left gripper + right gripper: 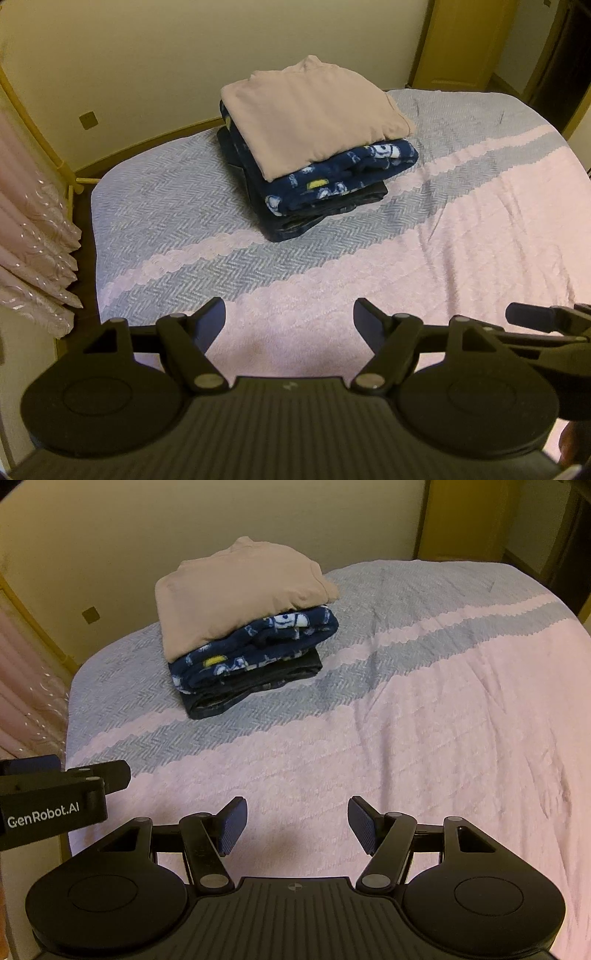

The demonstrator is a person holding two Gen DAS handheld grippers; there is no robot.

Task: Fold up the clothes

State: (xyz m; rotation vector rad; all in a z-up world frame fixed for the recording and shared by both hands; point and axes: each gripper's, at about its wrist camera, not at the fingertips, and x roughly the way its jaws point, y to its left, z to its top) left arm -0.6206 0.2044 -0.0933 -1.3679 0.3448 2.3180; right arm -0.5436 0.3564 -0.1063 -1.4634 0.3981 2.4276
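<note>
A stack of three folded clothes sits on the bed. On top lies a beige garment (314,114) (236,590), under it a navy patterned fleece (340,173) (258,646), and at the bottom a dark garment (295,221) (251,690). My left gripper (290,321) hangs open over the near pink part of the blanket, well short of the stack, nothing between its fingers. My right gripper (297,825) is open too, empty, at the same near edge. Each gripper shows at the side of the other's view: the right one (546,321), the left one (70,775).
A pink and grey-blue herringbone blanket (480,229) (443,701) covers the bed. Pink curtains (33,251) hang at the left beside a yellow frame. A cream wall (166,62) stands behind the bed, with a doorway at the far right.
</note>
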